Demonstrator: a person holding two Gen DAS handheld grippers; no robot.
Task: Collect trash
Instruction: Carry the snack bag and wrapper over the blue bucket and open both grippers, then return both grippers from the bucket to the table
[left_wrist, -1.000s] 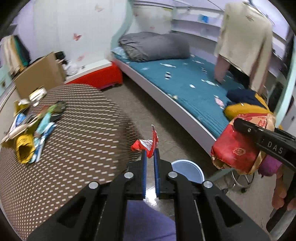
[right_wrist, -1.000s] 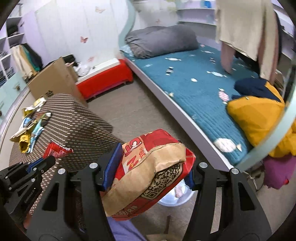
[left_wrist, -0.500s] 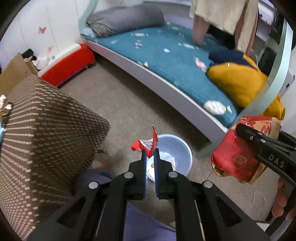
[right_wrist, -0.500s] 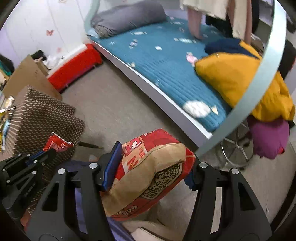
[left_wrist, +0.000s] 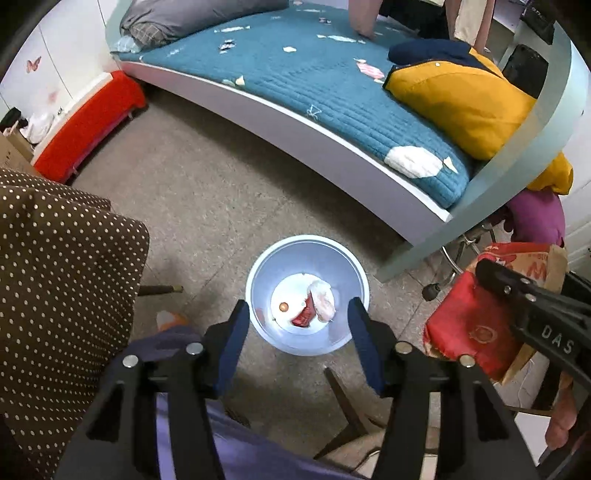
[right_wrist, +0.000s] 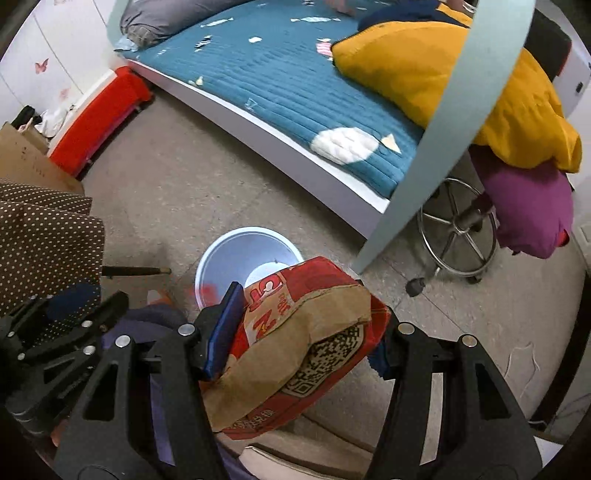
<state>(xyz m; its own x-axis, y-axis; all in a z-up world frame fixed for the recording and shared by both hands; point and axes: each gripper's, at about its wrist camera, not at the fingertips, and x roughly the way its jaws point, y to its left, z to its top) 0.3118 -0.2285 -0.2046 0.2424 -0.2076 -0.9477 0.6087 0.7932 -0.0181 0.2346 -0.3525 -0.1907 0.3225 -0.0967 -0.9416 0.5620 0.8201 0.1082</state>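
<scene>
at the bottom of the pale blue bin (left_wrist: 258, 291) on the floor lies a small red wrapper (left_wrist: 303, 316) beside crumpled white paper (left_wrist: 323, 299). straight above it the left gripper (left_wrist: 295, 325) points steeply down, its jaws having just been opening, now spread with nothing between them. to its right the right gripper (right_wrist: 306, 332), also tipped steeply down, pinches a red and brown paper bag (right_wrist: 295, 347) just beside the bin's rim. a brown dotted cloth (left_wrist: 55, 277) hangs at left; the bed (left_wrist: 295, 85) lies beyond.
</scene>
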